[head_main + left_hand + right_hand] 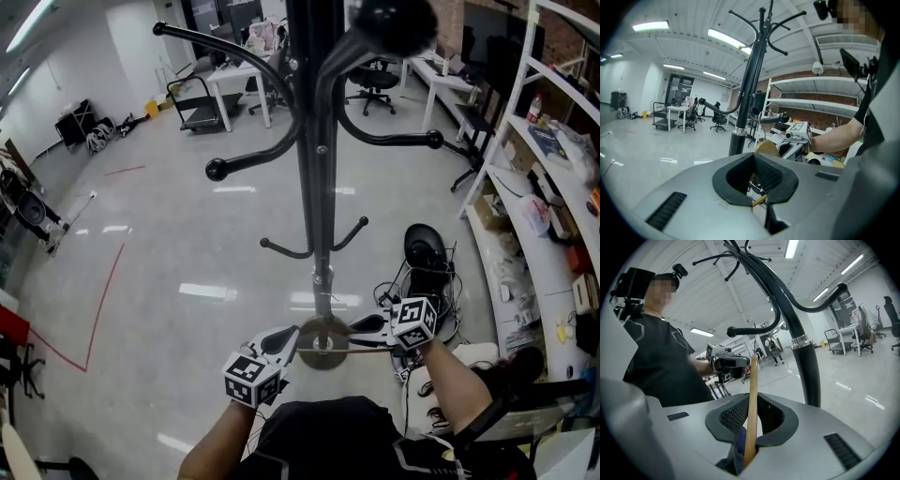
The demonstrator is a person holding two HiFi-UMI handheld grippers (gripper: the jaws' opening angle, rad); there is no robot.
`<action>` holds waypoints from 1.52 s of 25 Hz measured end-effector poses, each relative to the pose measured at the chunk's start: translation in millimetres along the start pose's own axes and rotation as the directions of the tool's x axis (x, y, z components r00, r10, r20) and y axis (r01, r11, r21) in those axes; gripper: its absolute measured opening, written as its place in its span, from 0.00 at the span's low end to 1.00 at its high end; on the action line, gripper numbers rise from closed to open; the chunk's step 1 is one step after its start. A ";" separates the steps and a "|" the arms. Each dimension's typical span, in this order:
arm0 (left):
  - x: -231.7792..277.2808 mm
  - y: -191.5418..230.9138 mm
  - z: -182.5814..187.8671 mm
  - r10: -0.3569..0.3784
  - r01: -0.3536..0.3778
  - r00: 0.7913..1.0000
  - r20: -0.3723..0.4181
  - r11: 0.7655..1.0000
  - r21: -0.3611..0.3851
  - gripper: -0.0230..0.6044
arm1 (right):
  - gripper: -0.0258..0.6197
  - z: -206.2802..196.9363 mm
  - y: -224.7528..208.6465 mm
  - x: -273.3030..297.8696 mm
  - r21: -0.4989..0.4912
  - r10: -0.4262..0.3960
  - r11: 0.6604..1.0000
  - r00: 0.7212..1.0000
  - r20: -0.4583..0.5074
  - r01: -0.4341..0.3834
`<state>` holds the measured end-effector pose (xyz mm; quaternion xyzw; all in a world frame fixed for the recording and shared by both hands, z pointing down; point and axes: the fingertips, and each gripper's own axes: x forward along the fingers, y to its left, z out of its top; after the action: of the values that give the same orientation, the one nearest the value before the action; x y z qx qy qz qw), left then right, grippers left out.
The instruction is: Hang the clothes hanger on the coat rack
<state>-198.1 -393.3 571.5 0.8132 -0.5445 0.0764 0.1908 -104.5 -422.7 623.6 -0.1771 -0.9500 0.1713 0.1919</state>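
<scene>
Left gripper (287, 345) sat low at the left, in front of the person and just beside the rack's base (323, 359). Its fingers (780, 187) were closed on one tip of the wooden hanger (758, 201); only a short stub of wood showed between them.

The hanger (349, 352) ran roughly level from gripper to gripper, crossing just in front of the base, close above the floor (169, 244). Its hook could not be made out in any view.

Coat rack (309, 141) stood centre: black pole, a small pair of hooks (309, 249) low down, long curved arms higher up. One ball-tipped arm (217, 169) reached left, another (433, 139) right. All arms were well above the hanger.

Right gripper (364, 328) was on the other end, fingers (733, 416) clamped on the bar (752, 399), which stood up between them. Something dark blue sat in the gap under the wood; could not tell what.

Step in hand, as judged: carrying the hanger up to a hook. To do it well, raise both ends together so the bar stays level, keep both grips firm, steer clear of the pole, pass the hook over a ball end, and let go only once it bears weight.

Writing: none legible. Black-and-white square patterns on each marker cube (413, 319); print on goods on the right-hand shelves (548, 187) was too small to read.
</scene>
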 end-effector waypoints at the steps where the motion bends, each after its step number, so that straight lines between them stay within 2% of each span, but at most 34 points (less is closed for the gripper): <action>1: 1.5 0.2 -2.0 0.001 -0.001 1.000 0.002 1.000 0.000 0.04 | 0.12 -2.1 -2.2 1.0 -0.007 0.003 1.000 1.000 -0.004 -0.003; 12: 16.3 3.6 -15.8 0.022 -0.022 1.000 0.000 1.000 -0.014 0.04 | 0.12 -11.8 -26.3 5.9 -0.044 0.011 0.999 1.000 0.005 -0.010; 17: 9.9 -0.6 -10.4 0.034 -0.035 0.999 -0.014 0.999 -0.026 0.04 | 0.13 -11.5 -35.0 0.6 -0.028 -0.002 1.000 1.000 -0.004 0.002; 24: -2.2 -4.7 -5.0 0.041 -0.042 0.998 -0.040 0.999 -0.032 0.04 | 0.13 -7.7 -49.5 -5.5 0.038 -0.068 0.997 0.997 0.033 0.066; 28: -10.9 -2.4 -2.9 0.052 -0.054 0.998 -0.046 0.998 -0.039 0.04 | 0.13 -6.6 -53.7 -8.2 0.040 -0.112 0.993 0.993 0.040 0.111; 38: -18.9 2.5 -0.8 0.047 -0.049 0.997 -0.054 0.998 -0.039 0.04 | 0.16 -5.0 -63.5 -13.2 0.058 -0.124 0.991 0.992 0.025 0.122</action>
<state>-207.8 -377.6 566.5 0.7935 -0.5601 0.0917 0.2196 -108.2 -482.6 648.9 -0.1102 -0.9565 0.1886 0.1933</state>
